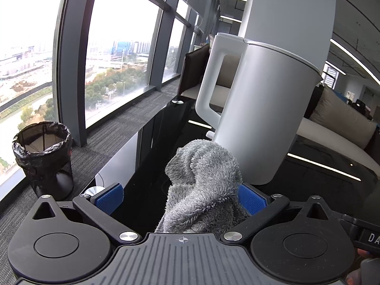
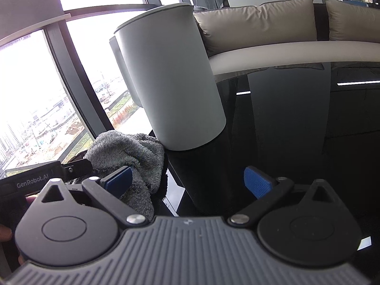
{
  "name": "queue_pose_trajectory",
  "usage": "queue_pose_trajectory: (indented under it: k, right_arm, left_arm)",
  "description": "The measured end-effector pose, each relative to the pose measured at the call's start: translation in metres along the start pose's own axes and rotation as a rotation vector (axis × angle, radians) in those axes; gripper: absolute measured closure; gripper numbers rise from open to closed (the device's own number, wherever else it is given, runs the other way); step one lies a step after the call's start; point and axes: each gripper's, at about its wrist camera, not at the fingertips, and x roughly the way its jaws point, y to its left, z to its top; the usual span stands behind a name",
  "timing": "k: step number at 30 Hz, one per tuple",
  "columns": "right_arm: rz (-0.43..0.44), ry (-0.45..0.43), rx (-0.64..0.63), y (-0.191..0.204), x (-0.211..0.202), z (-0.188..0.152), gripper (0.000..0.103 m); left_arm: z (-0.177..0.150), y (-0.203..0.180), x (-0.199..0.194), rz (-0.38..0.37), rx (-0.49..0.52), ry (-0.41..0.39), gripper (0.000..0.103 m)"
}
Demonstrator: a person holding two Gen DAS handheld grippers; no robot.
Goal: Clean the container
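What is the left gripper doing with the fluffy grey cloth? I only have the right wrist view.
Observer: The left gripper is wide open. The fluffy grey cloth sits between its fingers, leaning on the right blue pad, not clamped.
Operator: What does the handle on the tall pale grey cylindrical container look like? I barely see its edge.
Observer: It is a white loop handle, on the window side of the container.
Operator: Anything on the floor that side?
Observer: A round waste bin with a black liner stands on the grey carpet by the window.
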Motion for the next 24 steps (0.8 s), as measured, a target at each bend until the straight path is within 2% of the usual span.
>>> queue_pose_trajectory:
  k: [8, 24]
  right_arm:
    - [-0.006, -0.012, -0.015, 0.01, -0.014, -0.007, 0.001]
    - [0.003, -0.03, -0.027, 0.023, -0.031, -0.01, 0.001]
  left_arm:
    - [0.0, 0.0, -0.01, 0.008, 0.065, -0.006, 0.001]
    - [0.001, 0.007, -0.027, 0.022, 0.11, -0.016, 0.001]
